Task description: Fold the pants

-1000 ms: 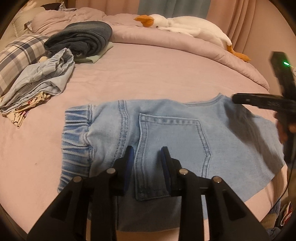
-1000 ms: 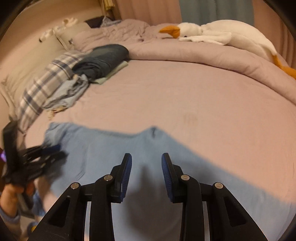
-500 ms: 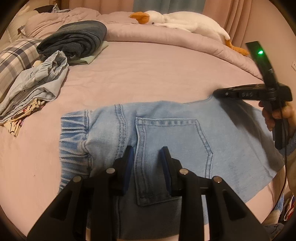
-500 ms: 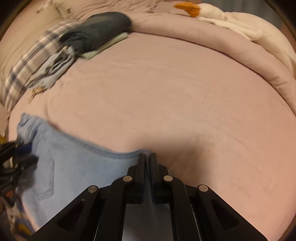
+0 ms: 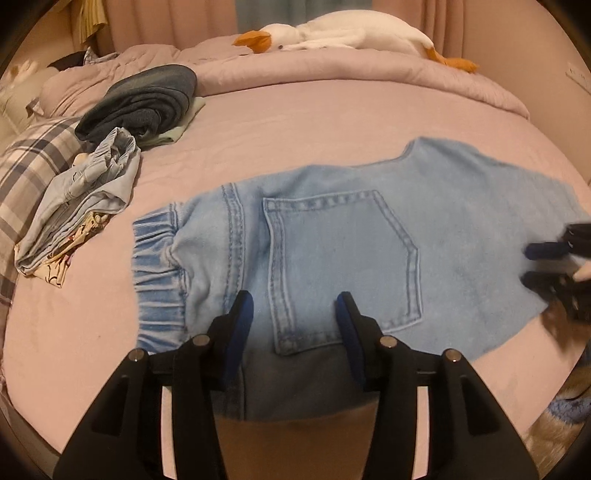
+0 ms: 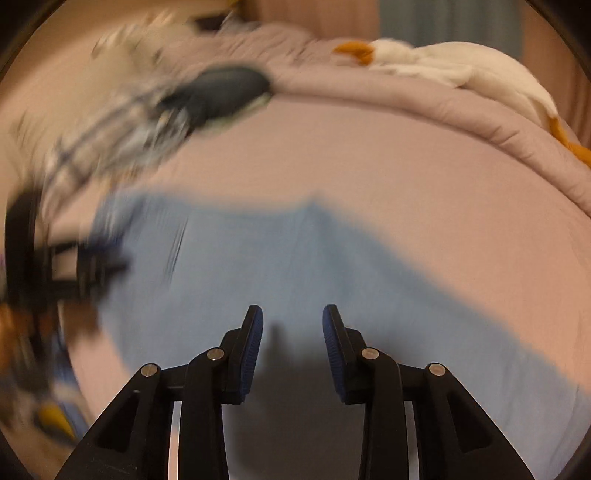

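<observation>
Light blue denim pants (image 5: 332, 240) lie flat on the pink bed, elastic waistband at the left and back pocket facing up. My left gripper (image 5: 293, 306) hovers over the pocket's near edge with its jaws opening and nothing pinched between them. At the right edge of the left wrist view, the right gripper (image 5: 535, 266) shows blurred over the leg end of the pants. In the right wrist view, the right gripper (image 6: 292, 314) hangs over the blue pants (image 6: 295, 266), its jaws opening and empty. The left gripper (image 6: 92, 266) is a blur at the left.
A pile of folded clothes (image 5: 81, 206) and a dark blue folded garment (image 5: 144, 99) lie at the left by a plaid pillow (image 5: 26, 166). A white goose plush (image 5: 332, 31) rests on the rolled duvet (image 5: 369, 70) at the back. The bed's near edge (image 5: 295, 421) runs under my left gripper.
My left jaws have spread wider over the pocket. My right gripper was shut at the pants' far edge half a second ago; it has swung back over the fabric with its jaws apart.
</observation>
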Motion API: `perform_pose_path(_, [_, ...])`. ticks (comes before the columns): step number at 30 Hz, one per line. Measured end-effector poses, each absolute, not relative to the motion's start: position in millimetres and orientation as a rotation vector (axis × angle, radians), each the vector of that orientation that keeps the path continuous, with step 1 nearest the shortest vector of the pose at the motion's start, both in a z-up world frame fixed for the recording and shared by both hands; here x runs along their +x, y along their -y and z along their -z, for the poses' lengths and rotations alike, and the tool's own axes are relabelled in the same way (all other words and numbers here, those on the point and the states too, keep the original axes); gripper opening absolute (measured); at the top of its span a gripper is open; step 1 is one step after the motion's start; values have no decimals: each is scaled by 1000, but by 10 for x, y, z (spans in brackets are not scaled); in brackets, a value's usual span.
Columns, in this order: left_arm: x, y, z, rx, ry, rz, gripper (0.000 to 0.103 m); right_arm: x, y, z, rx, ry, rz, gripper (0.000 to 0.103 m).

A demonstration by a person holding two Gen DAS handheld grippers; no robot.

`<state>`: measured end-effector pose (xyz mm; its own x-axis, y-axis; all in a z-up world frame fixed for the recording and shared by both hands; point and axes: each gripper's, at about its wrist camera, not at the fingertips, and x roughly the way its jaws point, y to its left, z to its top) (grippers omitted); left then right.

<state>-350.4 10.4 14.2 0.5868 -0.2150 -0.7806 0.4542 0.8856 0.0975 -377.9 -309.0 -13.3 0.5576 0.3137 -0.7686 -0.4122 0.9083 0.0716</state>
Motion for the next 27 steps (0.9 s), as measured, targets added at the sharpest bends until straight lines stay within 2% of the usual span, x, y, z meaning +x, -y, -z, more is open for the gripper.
perform_pose_path(4, [-3514, -158, -176, 313, -881, 400, 49, -4312, 3161, 255, -177, -805, -392, 33])
perform_pose_path(8, [-3577, -106, -278, 316, -878, 361, 51, -4429, 3839, 177, 149, -862, -367, 33])
perform_pose_path(10, [-3623, -41, -318, 269, -882, 393, 51, -4529, 4286, 137, 312, -822, -275, 35])
perform_pose_path(13, [-3662, 188, -374, 200, -886, 479, 51, -4829, 5144, 194, 642, -723, -93, 42])
perform_pose_path(18, [-3736, 850, -376, 142, -940, 682, 52, -5441, 6047, 560, 974, -619, 206, 43])
perform_pose_path(23, [-3822, 1536, -251, 78, -1042, 875, 52, -5678, 6386, 866, 1126, -571, 321, 43])
perform_pose_path(27, [-3780, 1922, -110, 7, -1124, 934, 51, -5506, 6498, 867, 1109, -518, 315, 43])
